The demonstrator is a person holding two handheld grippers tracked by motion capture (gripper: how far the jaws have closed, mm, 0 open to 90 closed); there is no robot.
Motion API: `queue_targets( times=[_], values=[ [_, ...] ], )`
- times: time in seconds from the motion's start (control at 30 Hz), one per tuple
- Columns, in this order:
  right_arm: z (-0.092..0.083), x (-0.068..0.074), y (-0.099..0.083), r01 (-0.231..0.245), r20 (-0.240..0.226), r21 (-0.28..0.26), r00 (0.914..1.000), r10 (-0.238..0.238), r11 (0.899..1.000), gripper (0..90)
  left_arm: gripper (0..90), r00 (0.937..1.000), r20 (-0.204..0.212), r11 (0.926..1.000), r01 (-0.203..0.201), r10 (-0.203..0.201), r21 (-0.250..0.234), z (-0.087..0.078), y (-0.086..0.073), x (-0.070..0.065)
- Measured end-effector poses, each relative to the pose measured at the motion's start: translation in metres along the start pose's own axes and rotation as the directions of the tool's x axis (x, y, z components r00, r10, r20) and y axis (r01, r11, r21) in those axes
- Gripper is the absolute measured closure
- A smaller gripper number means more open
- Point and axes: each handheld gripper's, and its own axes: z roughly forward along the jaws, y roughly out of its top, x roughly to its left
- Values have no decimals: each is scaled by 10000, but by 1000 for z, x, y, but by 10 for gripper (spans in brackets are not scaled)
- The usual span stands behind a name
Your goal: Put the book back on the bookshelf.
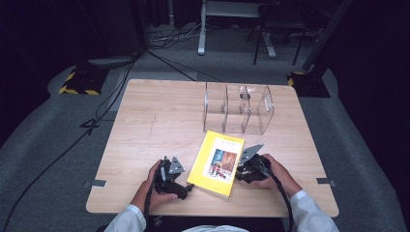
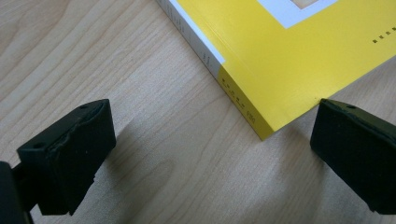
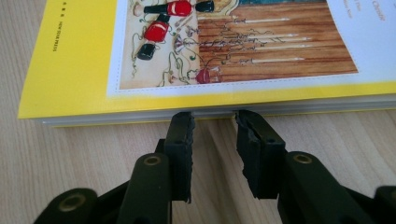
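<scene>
**A:** Where do your tongs stand?

**B:** Your right gripper (image 3: 214,122) lies low on the table, its two black jaws set close together with a narrow gap between them. The tips sit against the page edge of the yellow book (image 3: 187,56), side by side along that edge. Nothing is between the jaws; you have hold of nothing there.

**A:** And the other one?

**B:** Your left gripper (image 2: 205,140) has its jaws spread wide, one at each side of that view. The near corner of the book, where the spine meets the bottom edge, points into the gap between them, and the right-hand jaw sits just beside that corner. Neither pad presses on it. Bare wood lies between the jaws.

**A:** Where is the book itself?

**B:** Flat on the wooden table (image 1: 154,116), cover up, a picture framed in white on its yellow front. From above it lies tilted near your edge of the table, between your two hands, the left gripper (image 1: 186,188) at its near left corner and the right gripper (image 1: 240,169) at its right side. Beyond it, near its far end, stands a clear box (image 1: 238,108) divided into compartments.
</scene>
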Motion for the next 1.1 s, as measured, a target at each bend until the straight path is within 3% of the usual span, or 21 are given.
queue_targets(
  times=[0.23, 0.47, 0.6, 0.67, 0.77, 0.87, 0.93, 0.97, 1.1],
  values=[
    [2, 1, -5, -216, -331, -672, 9993, 194, 9975, 664, 8, 10000, -15, 10000, 0, 0, -11, 0, 0, 0],
    [3, 2, -13, -376, -919, -1637, 9955, 227, 9858, 627, 8, 10000, -29, 10000, 9, -9, -22, -1, -1, -1],
    [2, 5, -13, -298, -947, -1964, 9954, 113, 9801, 626, 8, 9999, -109, 10000, -20, 19, -21, -1, -1, -2],
    [1, 9, -12, -243, -1318, -2263, 9913, -59, 9738, 621, 8, 9999, -98, 9999, 138, -138, 14, -2, -2, -3],
    [0, 14, -7, -103, -1262, -2554, 9917, -227, 9668, 618, 8, 9998, -123, 9998, 173, -173, 26, -3, -3, -6],
    [-3, 18, -2, -190, -1403, -3084, 9898, -257, 9511, 615, 34, 9997, -116, 9998, 195, -194, 16, -4, -3, -11],
    [-7, 21, 2, -262, -1526, -3455, 9879, -286, 9381, 612, 119, 10000, -13, 10000, 7, -7, -95, -6, -2, -16],
    [-7, 21, 2, -262, -1526, -3455, 9879, -286, 9381, 612, 173, 10000, -13, 10000, 7, -7, -95, -6, -2, -16],
    [-7, 23, 4, -405, -1580, -3646, 9872, -189, 9303, 596, 163, 9975, 321, 9965, -615, 634, -560, -11, 4, -30]
  ],
)
